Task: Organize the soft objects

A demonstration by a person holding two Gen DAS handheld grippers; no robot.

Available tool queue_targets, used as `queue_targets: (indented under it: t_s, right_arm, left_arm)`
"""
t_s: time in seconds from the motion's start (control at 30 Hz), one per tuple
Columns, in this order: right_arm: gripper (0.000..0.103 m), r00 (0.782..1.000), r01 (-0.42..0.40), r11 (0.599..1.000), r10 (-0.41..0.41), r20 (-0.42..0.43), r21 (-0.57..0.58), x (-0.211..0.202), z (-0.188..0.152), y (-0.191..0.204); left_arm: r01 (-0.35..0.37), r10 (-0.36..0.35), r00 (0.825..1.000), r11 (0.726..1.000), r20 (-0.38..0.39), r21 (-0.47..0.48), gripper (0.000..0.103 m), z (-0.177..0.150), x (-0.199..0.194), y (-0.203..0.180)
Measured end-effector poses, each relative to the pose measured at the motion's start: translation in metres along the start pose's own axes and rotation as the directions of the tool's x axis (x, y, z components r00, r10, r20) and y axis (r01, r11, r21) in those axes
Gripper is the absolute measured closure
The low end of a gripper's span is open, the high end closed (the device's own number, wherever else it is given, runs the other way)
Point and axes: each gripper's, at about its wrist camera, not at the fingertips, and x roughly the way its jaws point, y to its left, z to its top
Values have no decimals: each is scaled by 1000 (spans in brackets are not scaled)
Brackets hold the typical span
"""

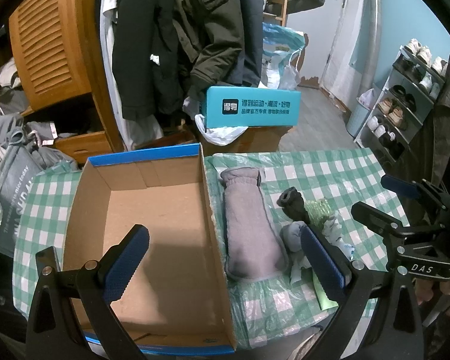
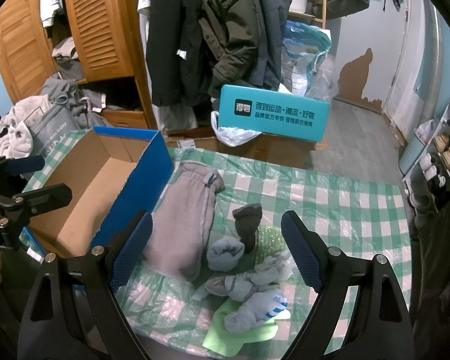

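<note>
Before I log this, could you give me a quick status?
Both grippers, left and right, open, empty. Socks beside cardboard box, box empty. Nothing in the way.

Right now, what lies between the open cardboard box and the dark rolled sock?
The long grey sock lies there, beside the cardboard box, with the dark rolled sock beyond; both views show it.

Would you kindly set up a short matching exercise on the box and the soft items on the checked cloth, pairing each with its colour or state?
Things:
1. cardboard box
2. long fleece sock
3. dark sock
4. rolled sock

Descriptions:
A. pale blue, rolled into a ball
B. open, nothing inside
C. lilac-grey, lying flat beside the box
D. black, sticking upward

Pairs: 1-B, 2-C, 3-D, 4-A
</note>
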Motion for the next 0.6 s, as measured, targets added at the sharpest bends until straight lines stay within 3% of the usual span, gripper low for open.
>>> queue_targets:
  t_s: [0.6]
  right_arm:
    - [16,999,34,999,-33,-36,13,1,-6,-18]
  left_arm:
    - [13,-11,998,999,-56,37,1,-1,15,-24]
